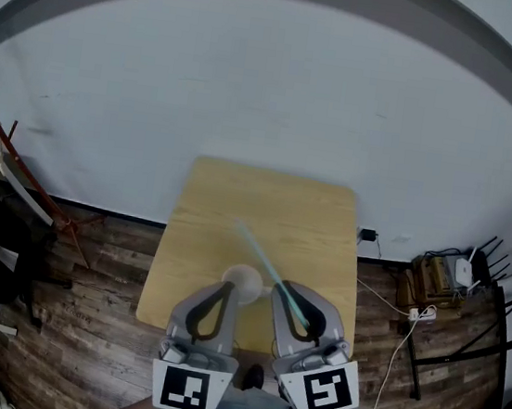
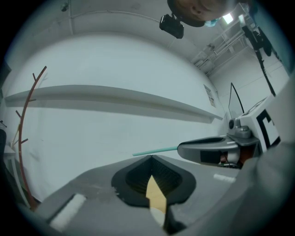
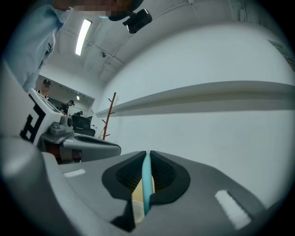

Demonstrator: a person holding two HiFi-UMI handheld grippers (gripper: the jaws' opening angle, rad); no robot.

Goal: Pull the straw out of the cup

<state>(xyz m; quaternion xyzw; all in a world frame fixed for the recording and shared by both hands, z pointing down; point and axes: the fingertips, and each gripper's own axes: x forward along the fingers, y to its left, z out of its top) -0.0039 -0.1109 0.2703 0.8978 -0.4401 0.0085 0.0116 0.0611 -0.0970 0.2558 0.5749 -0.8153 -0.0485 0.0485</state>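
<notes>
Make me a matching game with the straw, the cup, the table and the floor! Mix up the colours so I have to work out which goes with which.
Things:
1. straw
2. cup
3. table
4. floor

Colours:
A. white
B. dark brown planks
C. pale blue-green
D. light yellowish wood

Right pairs: 1-C, 2-A, 3-D, 4-B.
</notes>
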